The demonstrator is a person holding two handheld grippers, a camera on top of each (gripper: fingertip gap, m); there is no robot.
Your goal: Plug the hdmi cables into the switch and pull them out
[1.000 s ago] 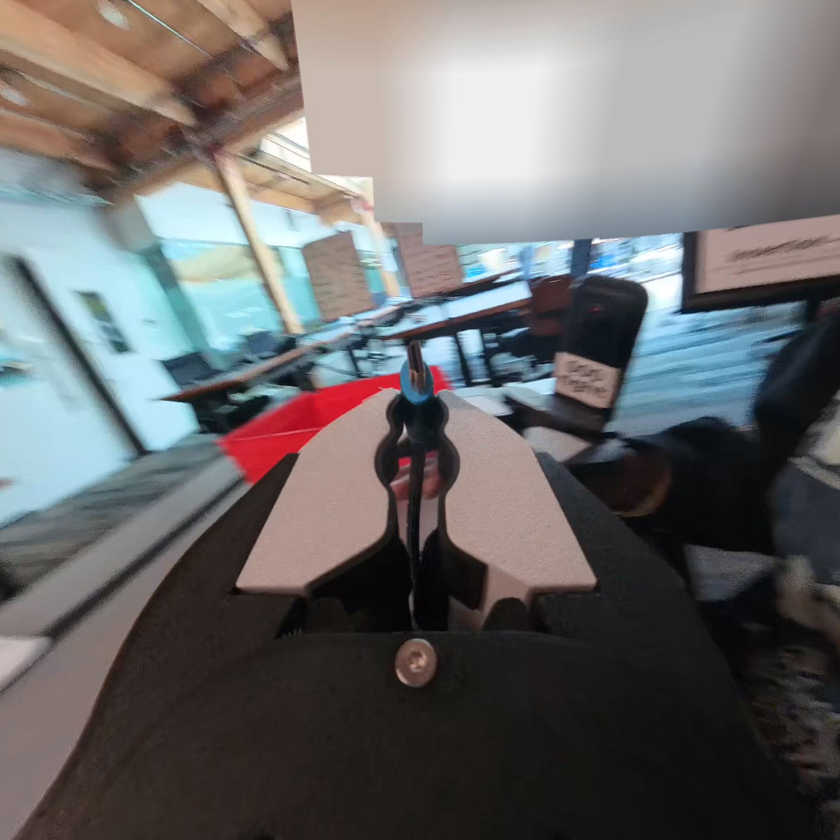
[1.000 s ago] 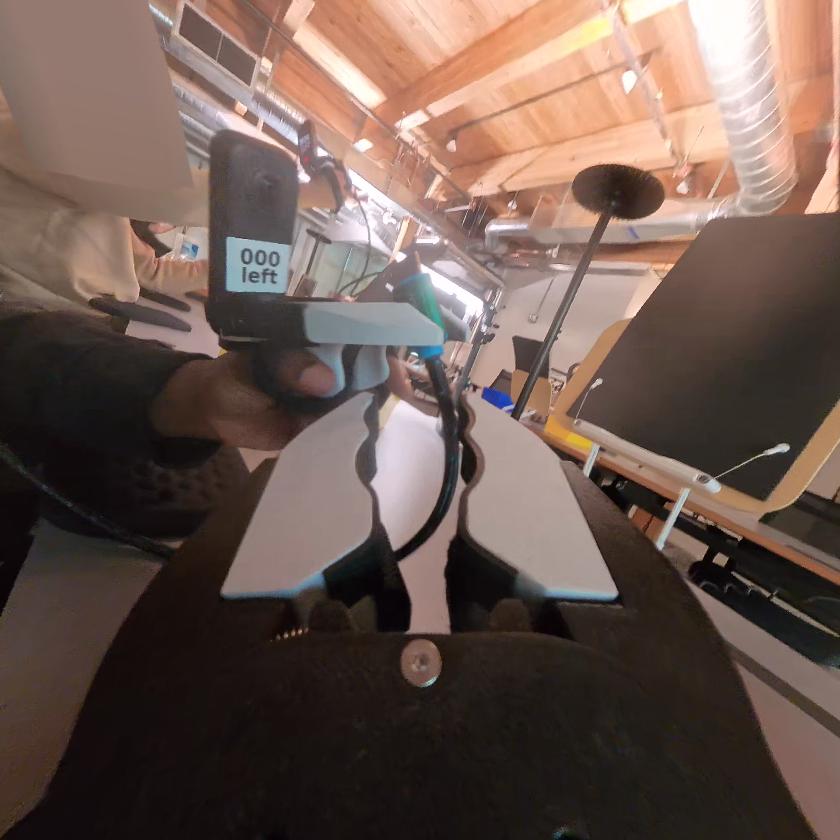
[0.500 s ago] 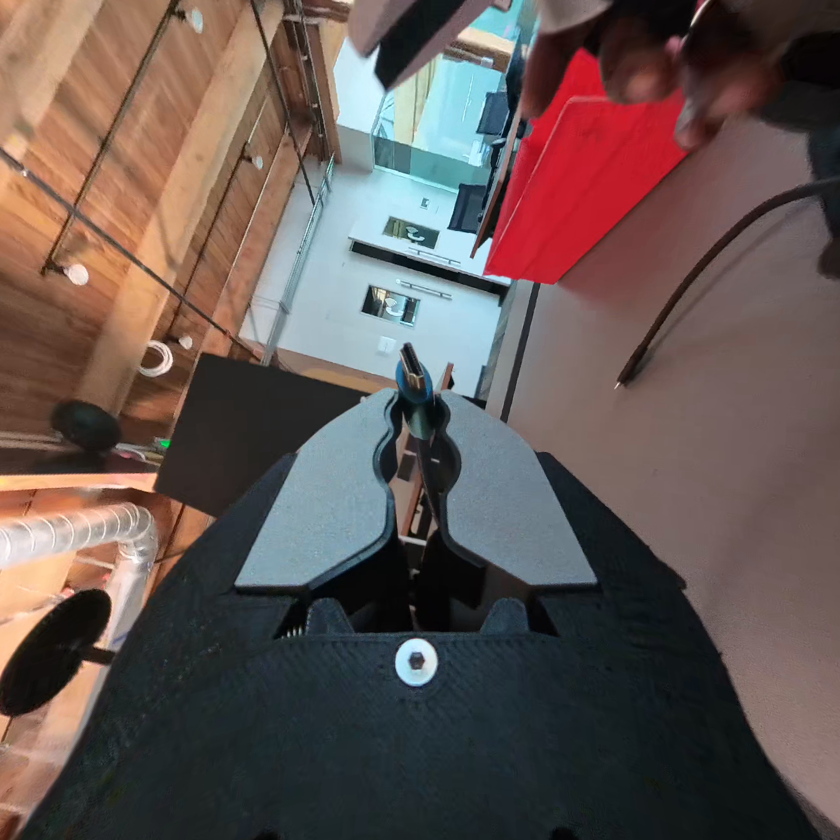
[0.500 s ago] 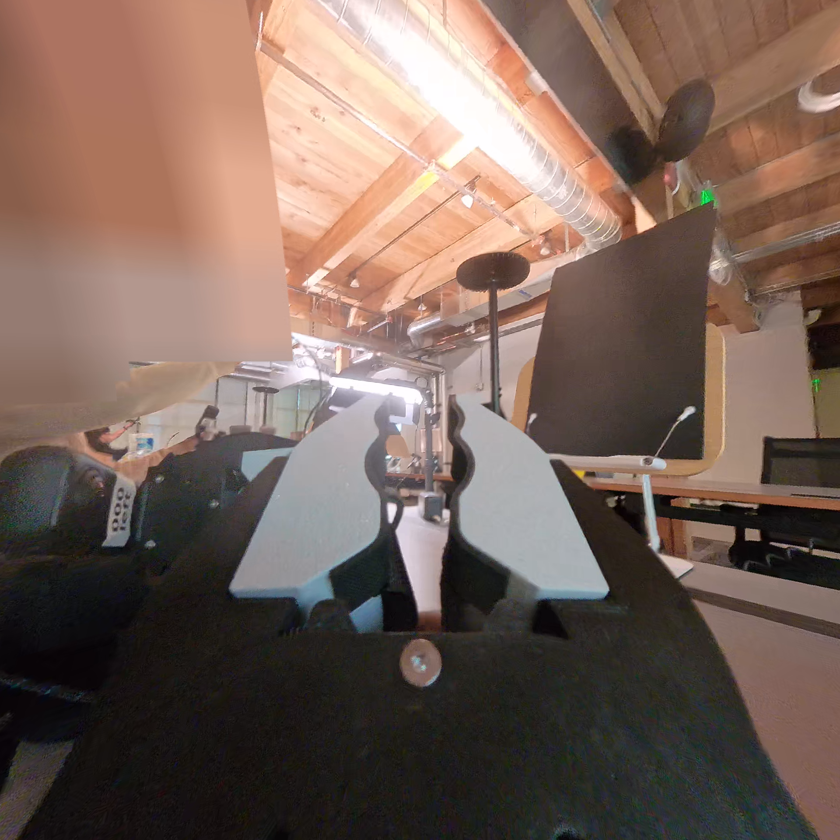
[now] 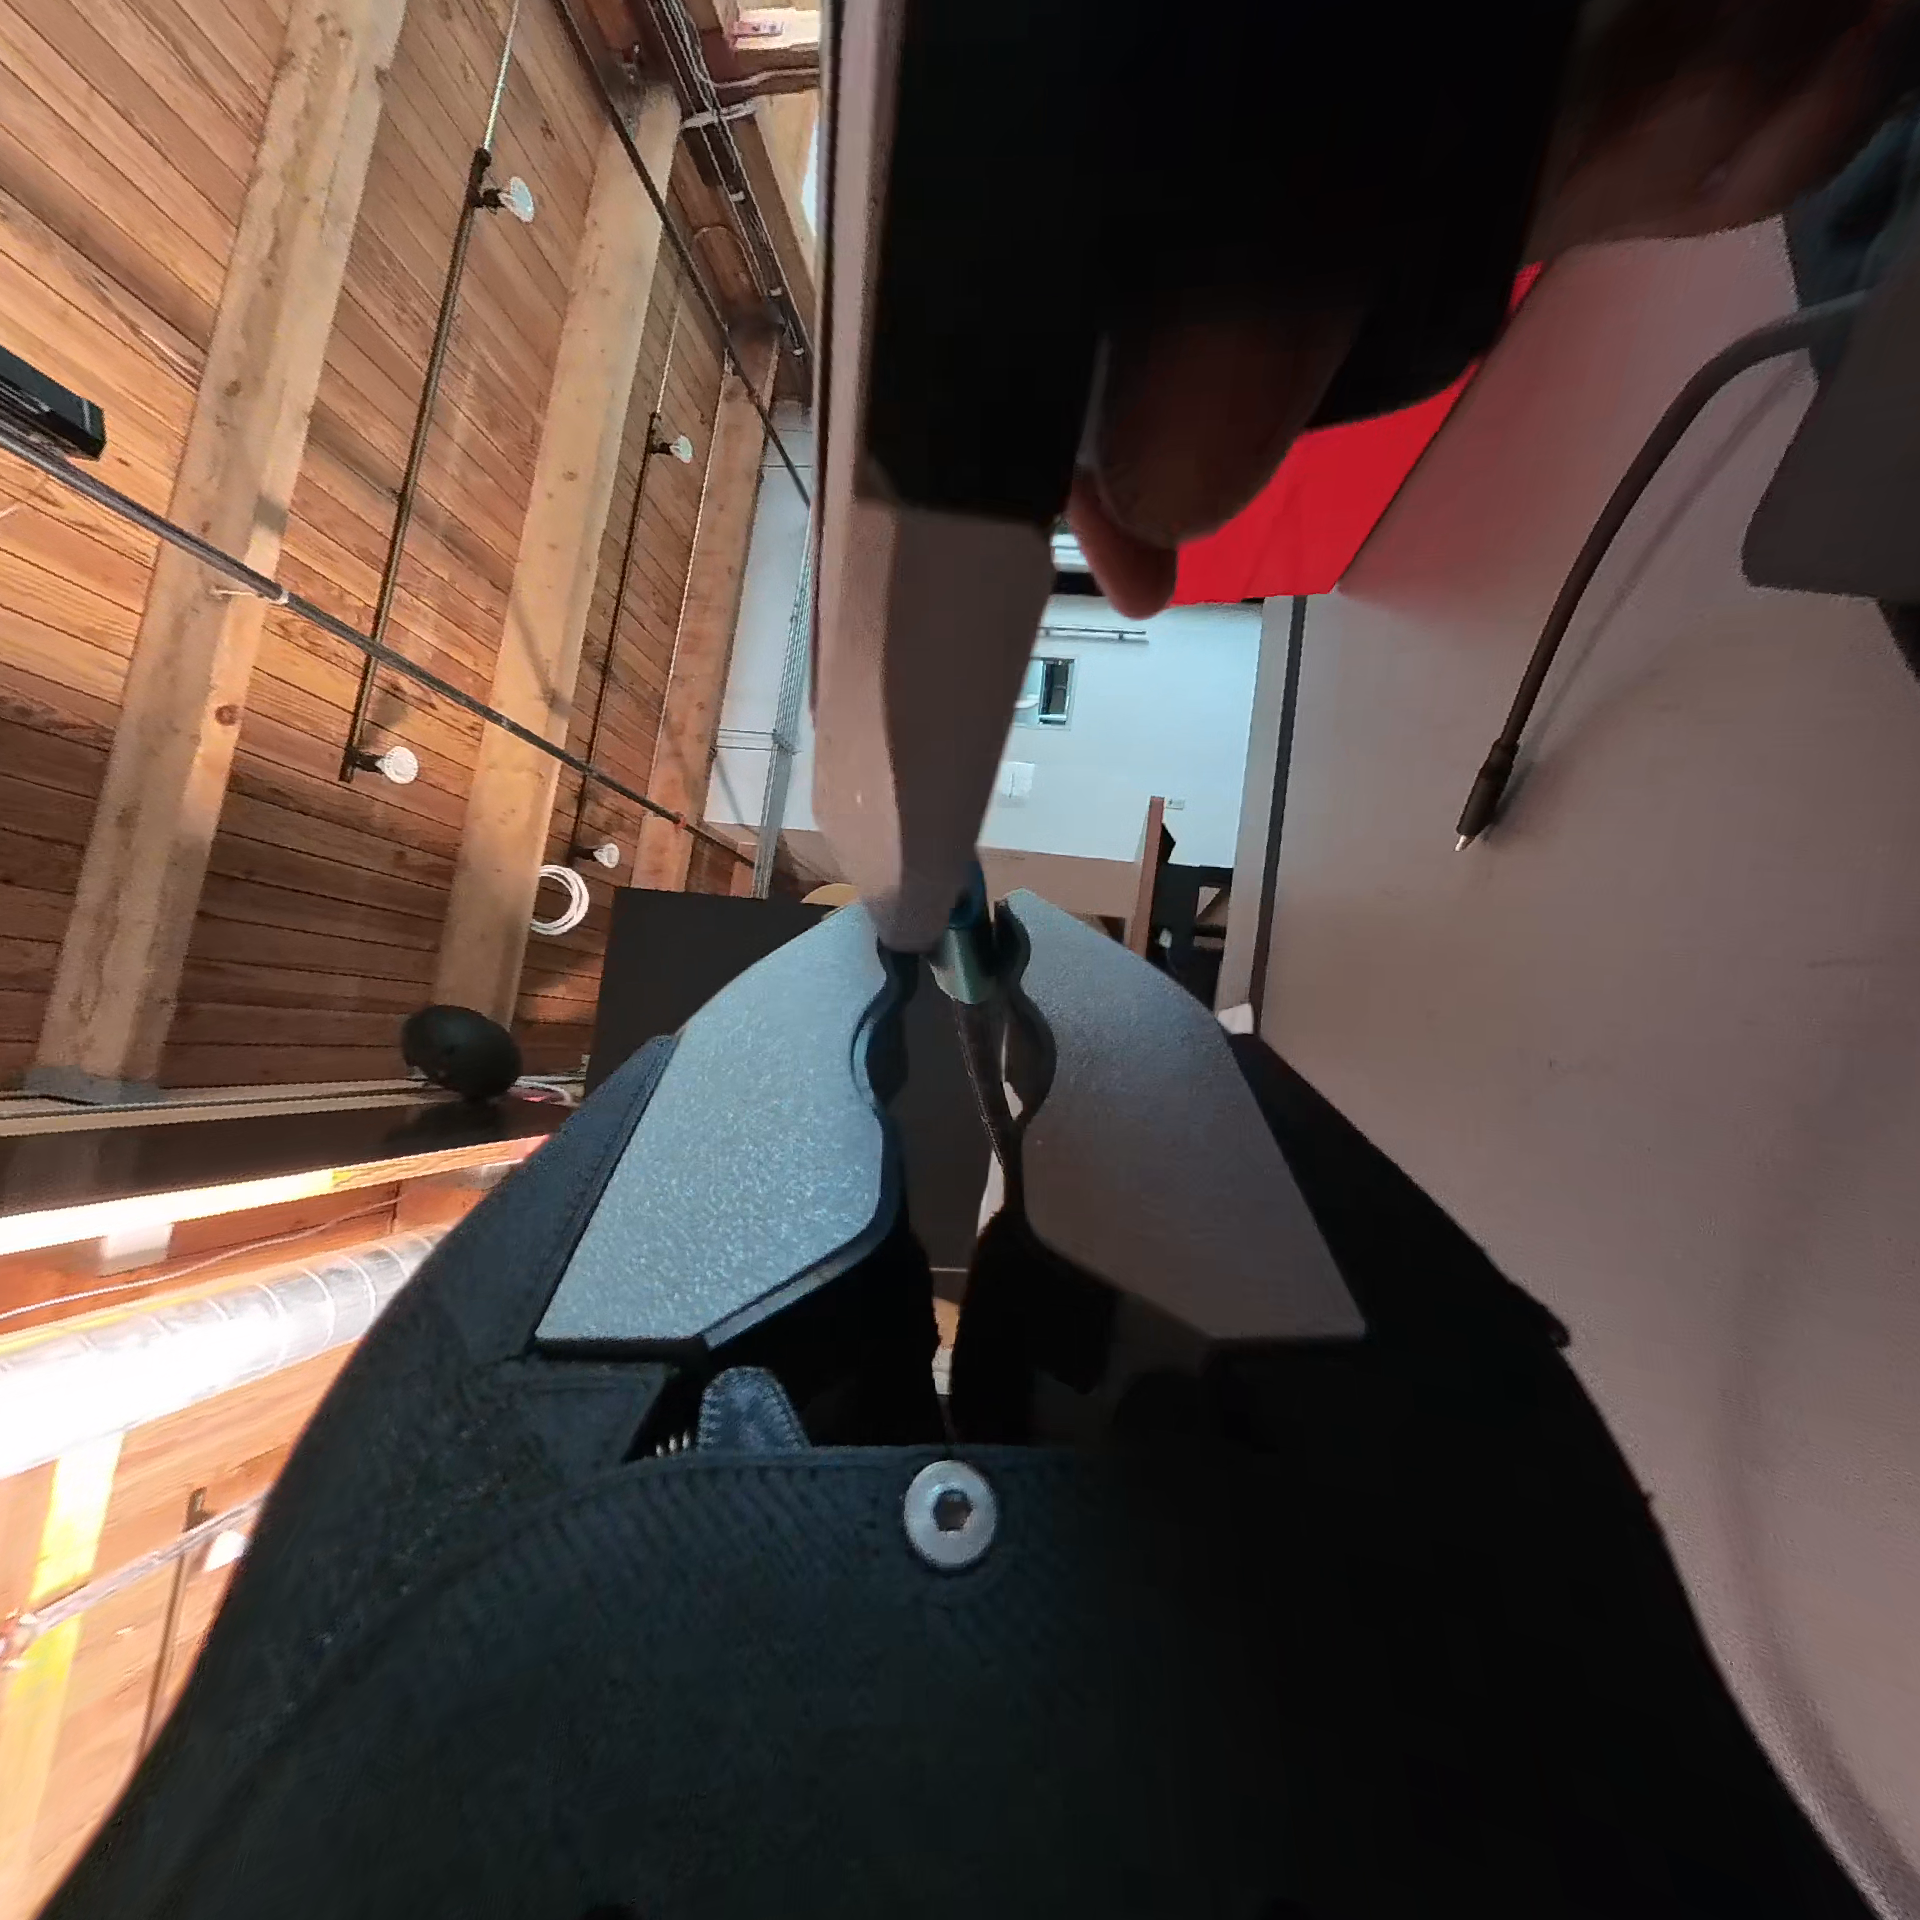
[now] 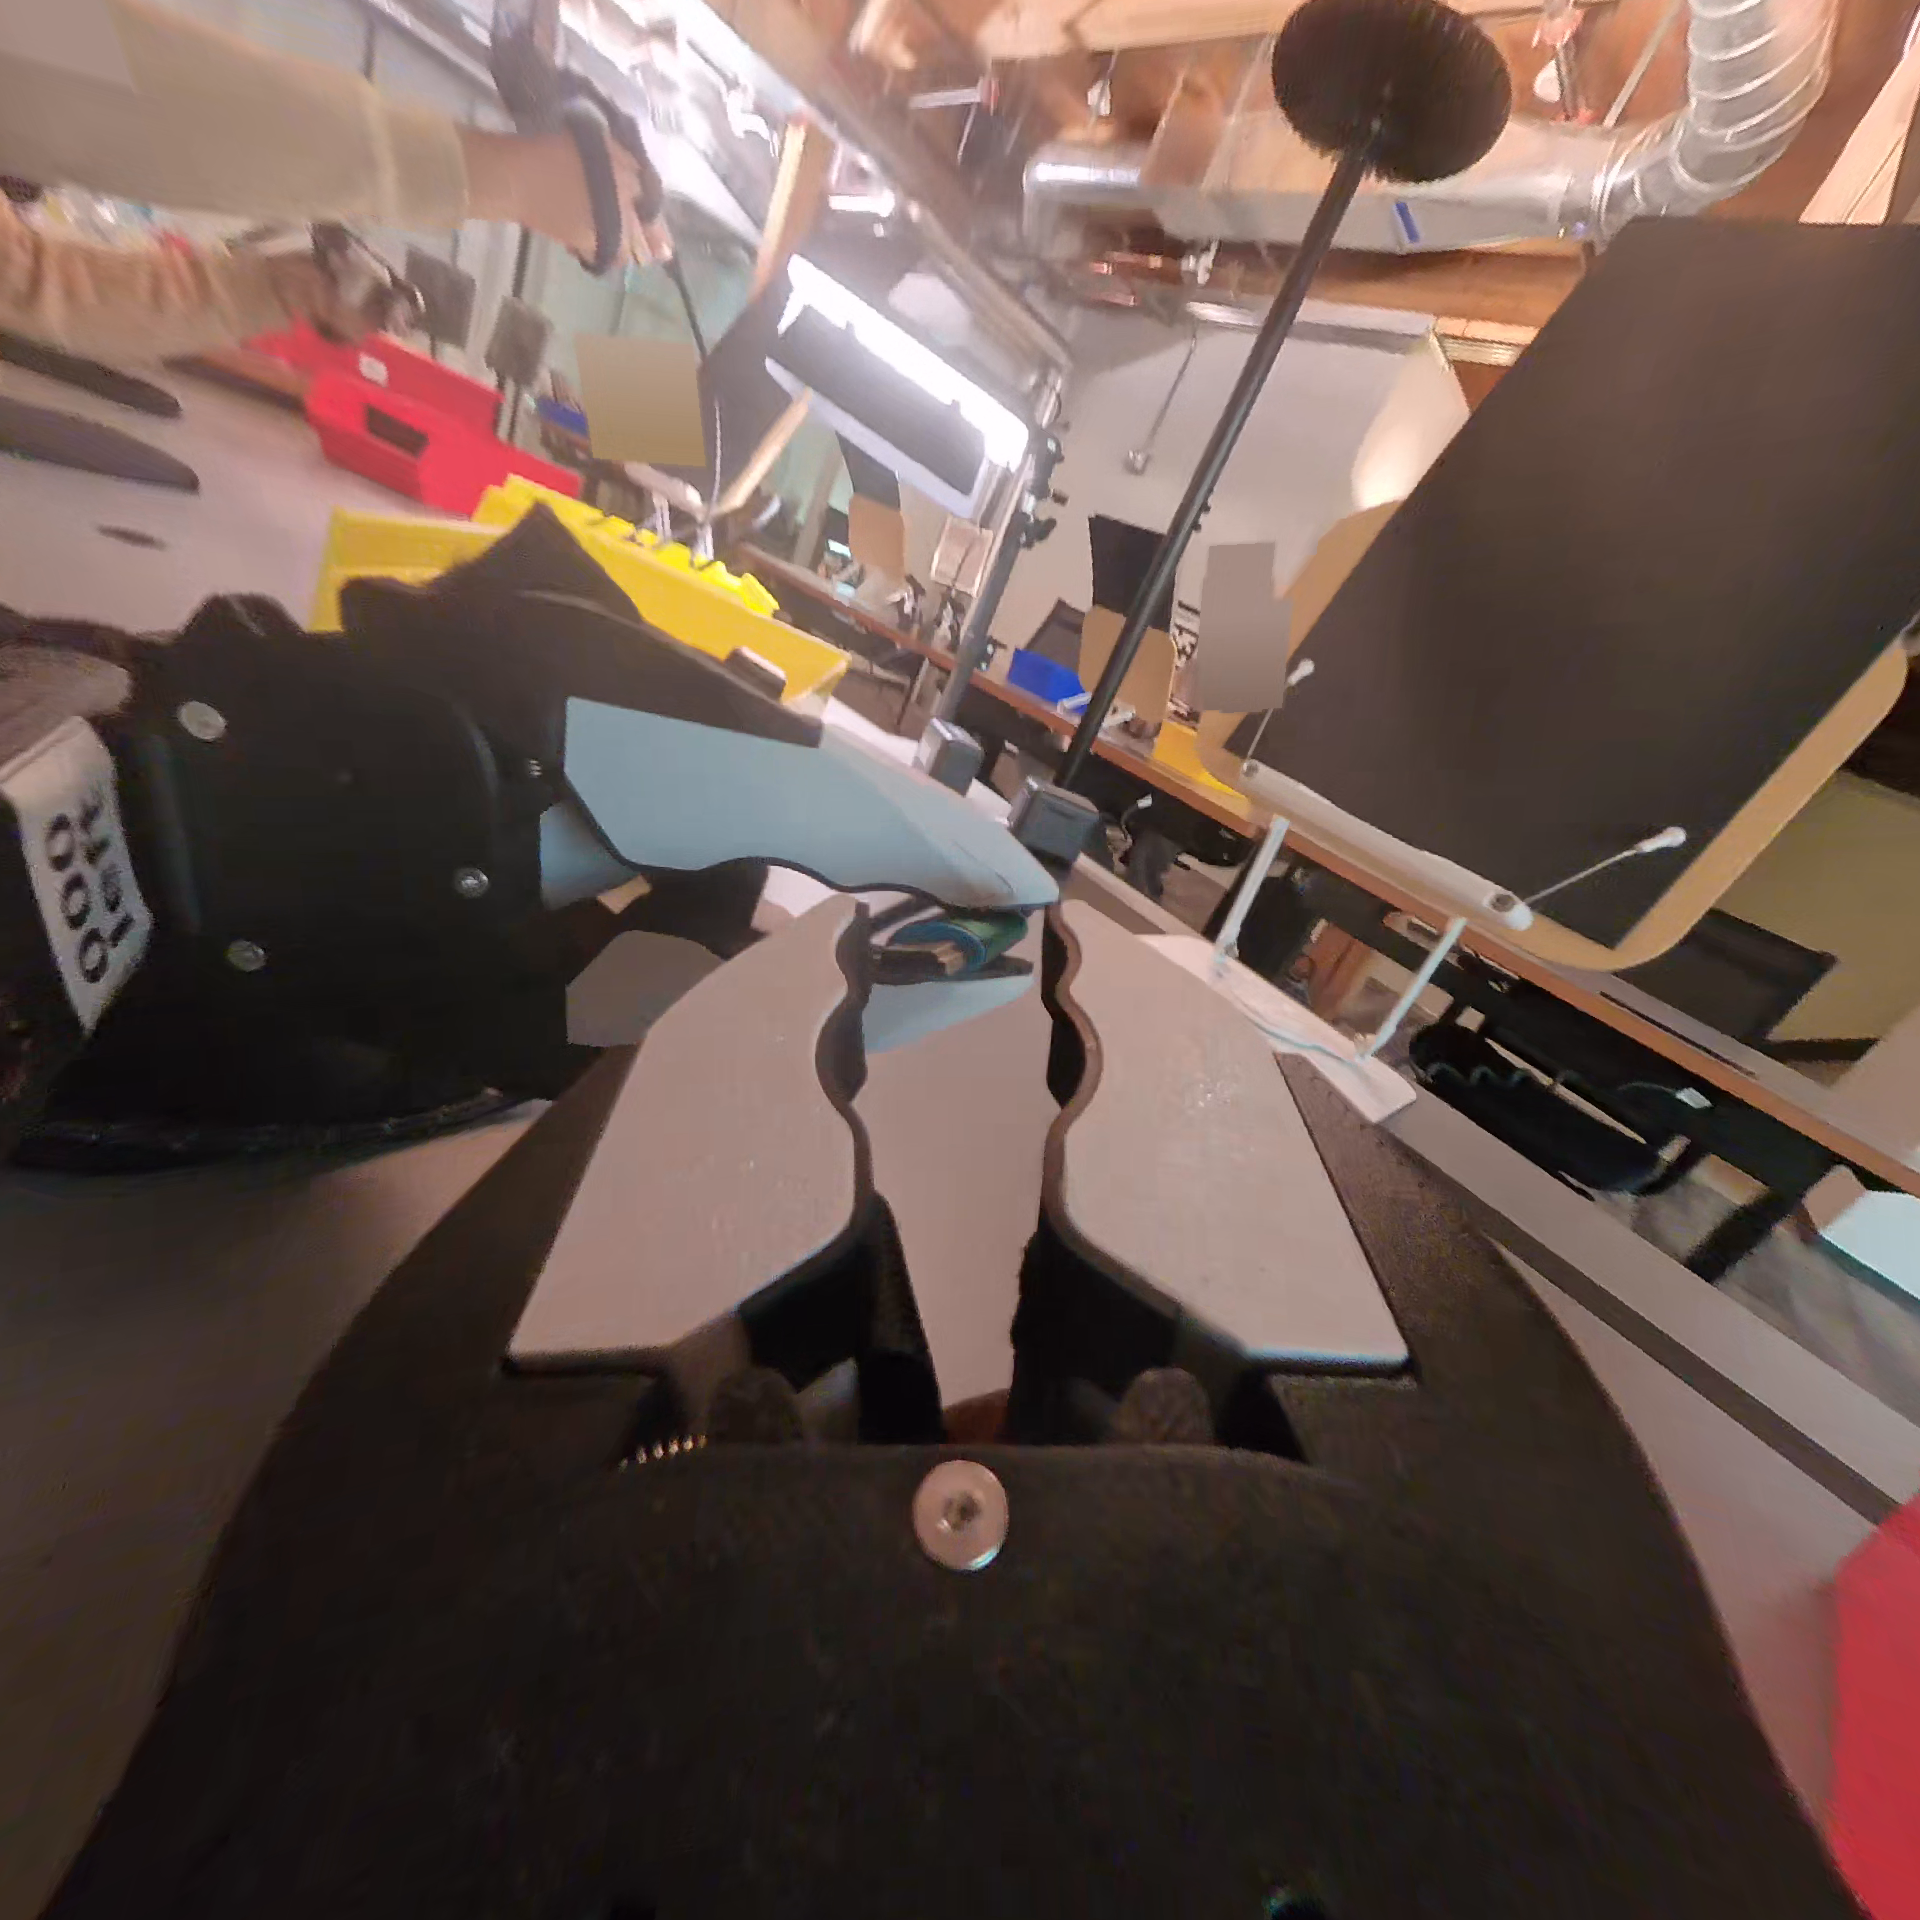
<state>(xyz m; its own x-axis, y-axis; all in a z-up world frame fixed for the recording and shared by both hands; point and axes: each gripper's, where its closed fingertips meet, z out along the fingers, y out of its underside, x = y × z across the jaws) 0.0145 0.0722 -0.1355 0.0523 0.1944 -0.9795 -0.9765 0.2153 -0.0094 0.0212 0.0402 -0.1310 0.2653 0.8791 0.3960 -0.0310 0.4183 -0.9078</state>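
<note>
My left gripper (image 5: 948, 940) is shut on a blue-green HDMI plug (image 5: 964, 961), whose black cable runs back between its fingers. My right gripper (image 6: 954, 916) is open, with the plug (image 6: 951, 948) lying between its fingertips. In the left wrist view one grey finger (image 5: 914, 727) of the right gripper comes down from above and ends beside the plug. In the right wrist view the left gripper (image 6: 966, 951) lies on its side at the left. A second dark cable (image 5: 1558, 623) lies on the grey table (image 5: 1558, 1195), leading from a grey box (image 5: 1849, 457) cut off at the right edge.
A hand (image 5: 1195, 468) holds the right gripper. A red bin (image 5: 1351, 499) stands on the table. Yellow bins (image 6: 665, 582) and red bins (image 6: 416, 416) stand behind the left gripper. A black panel (image 6: 1610, 571) on a stand and a black pole (image 6: 1226, 488) stand right. An arm (image 6: 260, 177) reaches in far off.
The right gripper has opened wider and swung toward the left gripper, so its fingertips now flank the plug. The left gripper still holds the plug, with the right gripper now much nearer in its view.
</note>
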